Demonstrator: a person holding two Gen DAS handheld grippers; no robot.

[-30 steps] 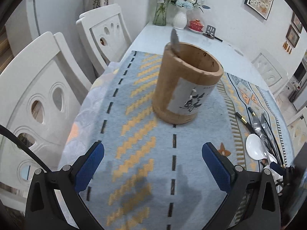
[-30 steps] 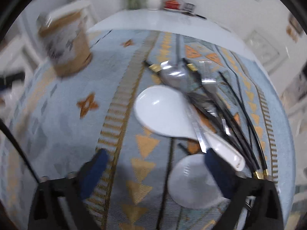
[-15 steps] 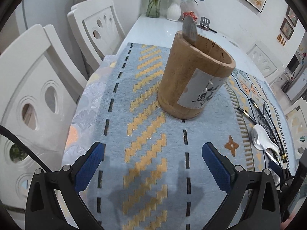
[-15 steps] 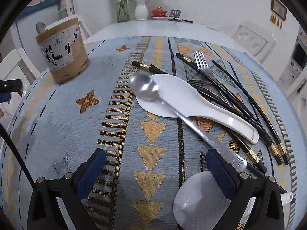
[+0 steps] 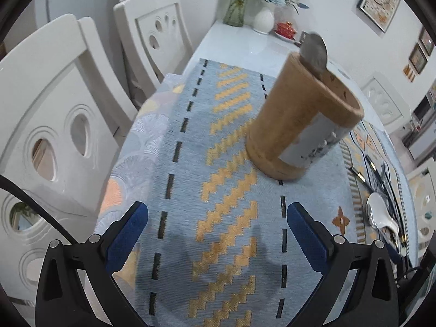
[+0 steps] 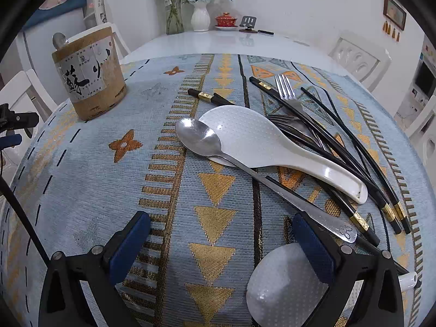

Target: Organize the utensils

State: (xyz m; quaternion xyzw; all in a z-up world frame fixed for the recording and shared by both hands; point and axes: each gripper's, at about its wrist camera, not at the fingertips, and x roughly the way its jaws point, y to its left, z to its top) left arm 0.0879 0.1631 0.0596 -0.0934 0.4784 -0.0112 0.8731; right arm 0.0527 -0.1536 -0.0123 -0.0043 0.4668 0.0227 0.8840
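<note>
A round bamboo holder (image 5: 302, 125) (image 6: 90, 73) stands on the blue patterned cloth with one metal spoon's bowl (image 5: 314, 50) poking out of it. My left gripper (image 5: 216, 231) is open over bare cloth, short of the holder. In the right wrist view a metal spoon (image 6: 199, 136) lies across a white rice paddle (image 6: 261, 141), with forks (image 6: 284, 88) and several black chopsticks (image 6: 354, 147) behind. A second white paddle (image 6: 283, 283) lies under the right finger (image 6: 313, 248) of my open right gripper (image 6: 220, 242).
White chairs (image 5: 62, 114) stand along the table's left side, another (image 6: 357, 60) at the far right. Vases with flowers (image 6: 200, 13), a red lidded bowl (image 6: 226, 20) and a small stand sit at the far end of the white tabletop (image 6: 218, 43).
The left gripper has drifted left and back, so the holder now sits further right in its view. The right gripper has pulled back from the utensil pile, its view now steady and lower.
</note>
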